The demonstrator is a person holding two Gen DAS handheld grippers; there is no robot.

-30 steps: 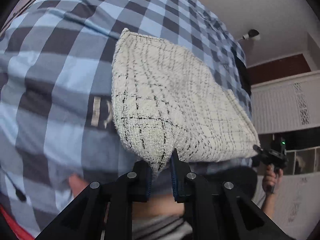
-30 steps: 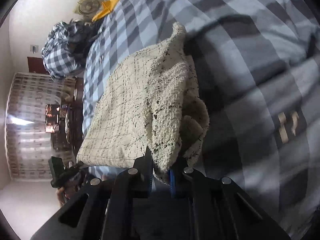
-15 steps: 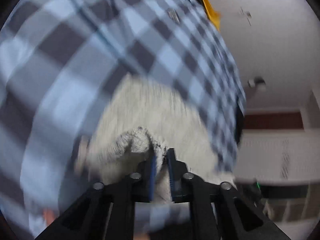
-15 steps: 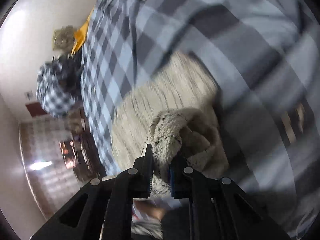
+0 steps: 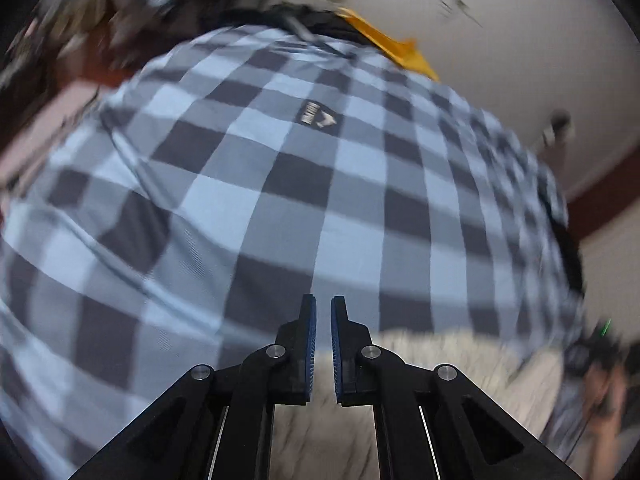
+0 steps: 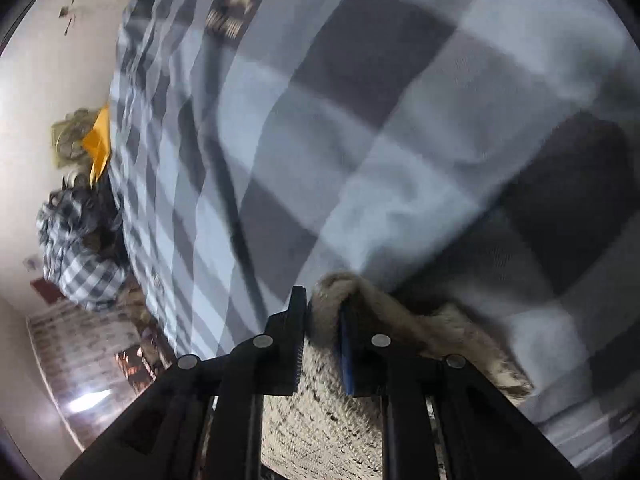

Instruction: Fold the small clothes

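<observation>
A cream woven cloth with thin black lines [image 5: 460, 364] lies on the blue and grey checked bed cover [image 5: 280, 160], low in the left wrist view and partly hidden under my fingers. My left gripper [image 5: 323, 304] is shut with nothing between its tips; only the bed cover shows through the thin gap. In the right wrist view, a bunched fold of the same cloth [image 6: 332, 432] sits between the pads of my right gripper [image 6: 322, 300], whose jaws are opening. The rest of the cloth spreads beneath that gripper. Both views are blurred.
The checked bed cover [image 6: 400, 120] fills most of both views. An orange item [image 5: 396, 52] lies at the bed's far edge beside a heap of checked fabric [image 6: 76, 256]. A hand with the other gripper [image 5: 600, 364] shows at the lower right of the left view.
Both grippers swept across the bed and tipped downward. The left gripper let go of the cloth corner and now stands past its edge. The right still has the fold between its jaws.
</observation>
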